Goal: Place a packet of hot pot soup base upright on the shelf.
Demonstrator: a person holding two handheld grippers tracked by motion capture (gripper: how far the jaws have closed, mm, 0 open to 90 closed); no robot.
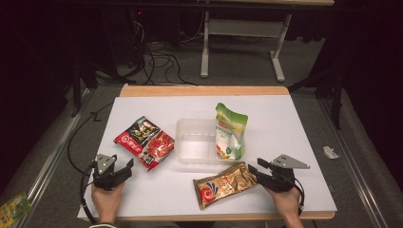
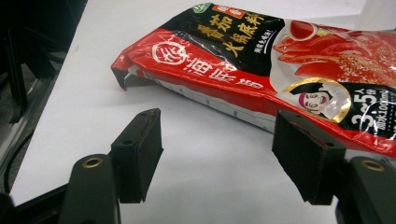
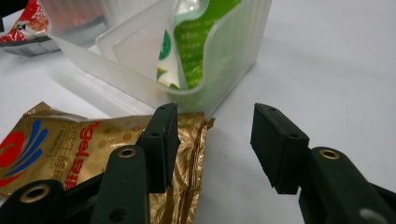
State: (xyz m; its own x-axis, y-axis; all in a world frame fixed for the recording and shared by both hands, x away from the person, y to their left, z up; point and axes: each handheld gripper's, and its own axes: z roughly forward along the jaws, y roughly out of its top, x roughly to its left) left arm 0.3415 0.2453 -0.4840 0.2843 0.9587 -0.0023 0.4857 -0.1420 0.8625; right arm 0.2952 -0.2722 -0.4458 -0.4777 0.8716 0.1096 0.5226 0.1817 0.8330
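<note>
A gold snack pouch (image 1: 223,184) (image 3: 70,149) lies flat near the table's front edge. My right gripper (image 1: 255,172) (image 3: 212,140) stands open at the pouch's right end, its left jaw over the pouch corner and nothing pinched. A green and white pouch (image 1: 230,132) (image 3: 191,46) stands in the right end of a clear plastic bin (image 1: 197,142) (image 3: 233,51). A red and black sauce packet (image 1: 145,141) (image 2: 261,60) lies left of the bin. My left gripper (image 1: 124,169) (image 2: 215,158) is open just short of the packet, with bare table between its jaws.
The white table top (image 1: 285,128) has a wooden edge at the back (image 1: 204,90). A green packet (image 1: 14,208) lies on the floor at the lower left. Cables and a desk frame (image 1: 240,42) stand beyond the table.
</note>
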